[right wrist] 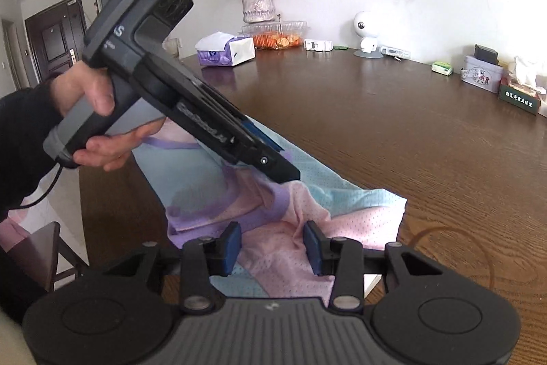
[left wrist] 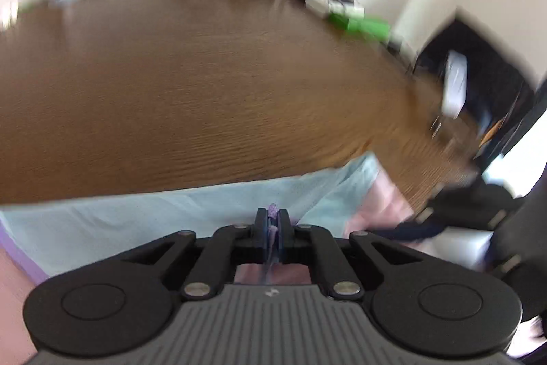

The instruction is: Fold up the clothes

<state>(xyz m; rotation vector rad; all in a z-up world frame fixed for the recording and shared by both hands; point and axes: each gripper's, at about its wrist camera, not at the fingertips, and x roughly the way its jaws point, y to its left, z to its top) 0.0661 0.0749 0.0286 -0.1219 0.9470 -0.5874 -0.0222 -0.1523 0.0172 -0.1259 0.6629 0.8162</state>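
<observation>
Tissue pack (right wrist: 225,52), vase (right wrist: 258,4) behind garment (right wrist: 359,194)

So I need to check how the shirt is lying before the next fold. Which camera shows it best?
The right wrist view. There the shirt is sharp, its blue, pink and purple panels spread over the table, with the left gripper pinching it. The left wrist view is blurred and shows only a pale blue strip beyond the closed fingers.

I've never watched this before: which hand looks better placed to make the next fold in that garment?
Probably the left gripper: it is already shut on a purple edge of the garment. The right gripper hangs open above the pink part, holding nothing.
</observation>
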